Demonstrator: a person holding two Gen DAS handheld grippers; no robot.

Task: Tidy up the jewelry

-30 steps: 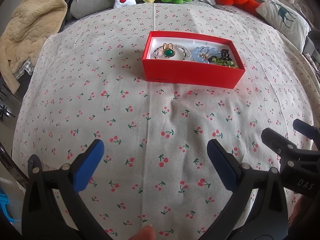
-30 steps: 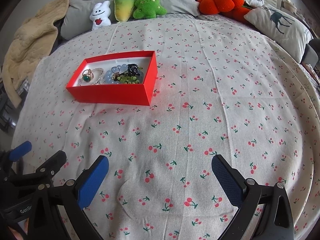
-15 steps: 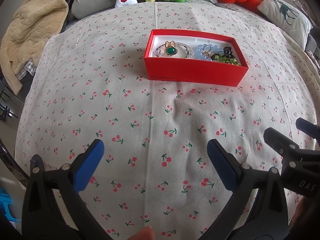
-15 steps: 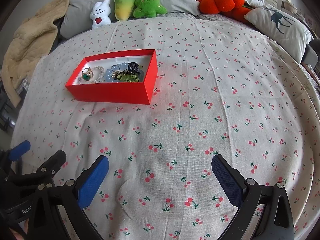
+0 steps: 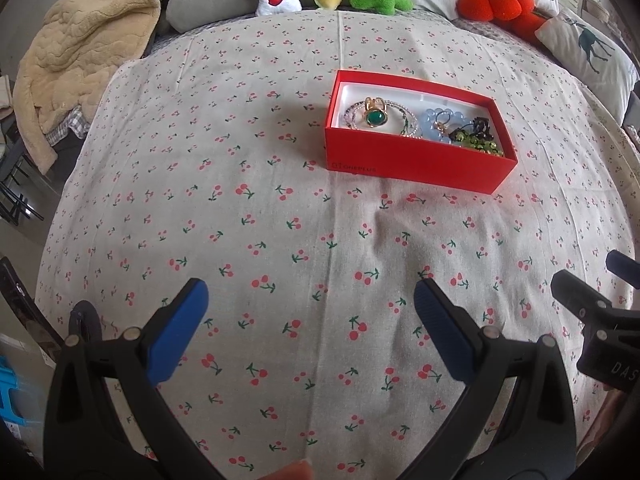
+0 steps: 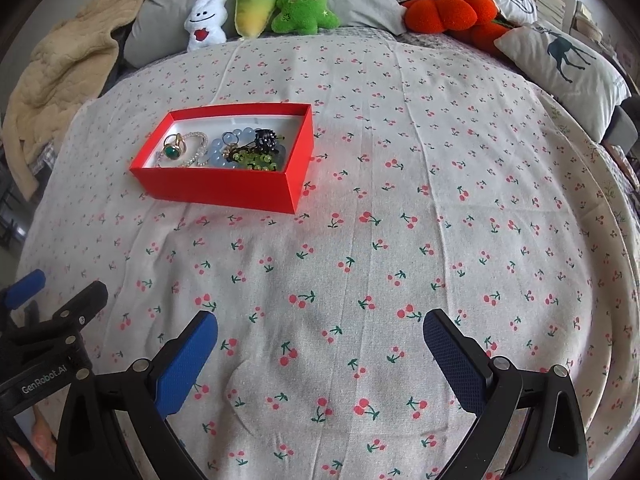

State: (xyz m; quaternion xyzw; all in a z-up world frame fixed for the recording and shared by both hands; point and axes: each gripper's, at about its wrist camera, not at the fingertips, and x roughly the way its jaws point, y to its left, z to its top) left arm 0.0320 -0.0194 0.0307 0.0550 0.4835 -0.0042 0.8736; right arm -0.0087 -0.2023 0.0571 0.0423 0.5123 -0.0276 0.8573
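A red box (image 5: 416, 164) (image 6: 224, 190) sits on the cherry-print cloth (image 5: 280, 240), well ahead of both grippers. Inside lie a gold ring with a green stone (image 5: 375, 117) (image 6: 173, 151), a beaded bracelet (image 5: 408, 120), pale blue beads (image 5: 434, 117) (image 6: 216, 150) and a dark and green piece (image 5: 474, 136) (image 6: 260, 152). My left gripper (image 5: 310, 300) is open over bare cloth, nothing between its blue pads. My right gripper (image 6: 320, 332) is open too, also empty. Each gripper shows at the edge of the other's view.
Plush toys (image 6: 260, 8) line the far edge of the bed, with an orange cushion (image 6: 452, 10) and a deer-print pillow (image 6: 564, 60) at the right. A beige blanket (image 5: 80, 48) hangs over the left side. The cloth (image 6: 440, 200) spreads wide to the right of the box.
The left wrist view has shifted, so the box now sits further right and slightly lower in it. The right wrist view has barely changed. Both grippers stay open.
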